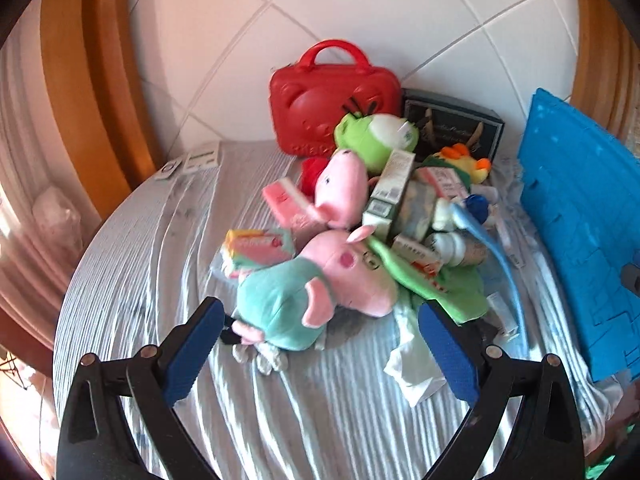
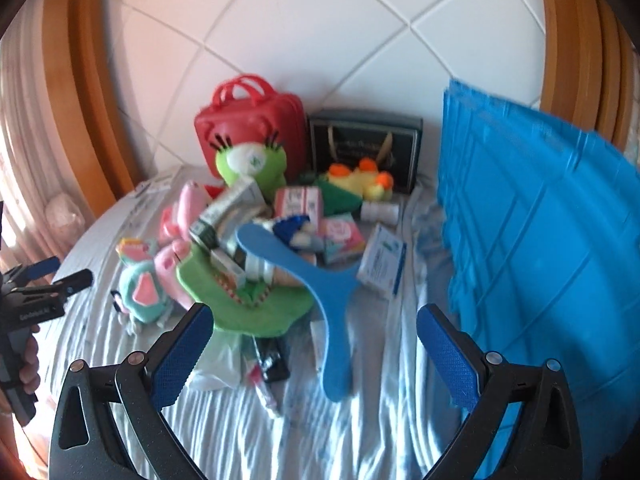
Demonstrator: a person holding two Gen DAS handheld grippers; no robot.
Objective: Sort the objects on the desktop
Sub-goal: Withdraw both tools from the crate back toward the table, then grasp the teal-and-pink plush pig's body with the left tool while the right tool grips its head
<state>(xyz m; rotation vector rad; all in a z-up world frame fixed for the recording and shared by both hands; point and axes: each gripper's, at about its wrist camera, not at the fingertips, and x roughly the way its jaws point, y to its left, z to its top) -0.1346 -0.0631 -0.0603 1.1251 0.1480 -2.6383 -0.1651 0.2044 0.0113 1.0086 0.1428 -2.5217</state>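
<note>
A pile of toys and boxes lies on a striped cloth. In the left wrist view my left gripper (image 1: 320,312) is open, its fingers straddling a pink pig plush in a teal outfit (image 1: 288,300). Behind it lie a second pink plush (image 1: 340,188), a green plush (image 1: 376,136), small cartons (image 1: 388,188) and a green mat (image 1: 452,288). In the right wrist view my right gripper (image 2: 316,320) is open and holds nothing, above a blue three-armed boomerang (image 2: 320,280) resting on the pile. The left gripper (image 2: 56,276) shows at the left edge, held by a hand.
A red carry case (image 1: 320,100) and a dark box (image 1: 452,124) stand against the white tiled wall. A large blue crate (image 2: 540,240) stands on the right. Wooden frames flank the scene. Small packets and a white bag (image 1: 416,372) lie on the cloth near me.
</note>
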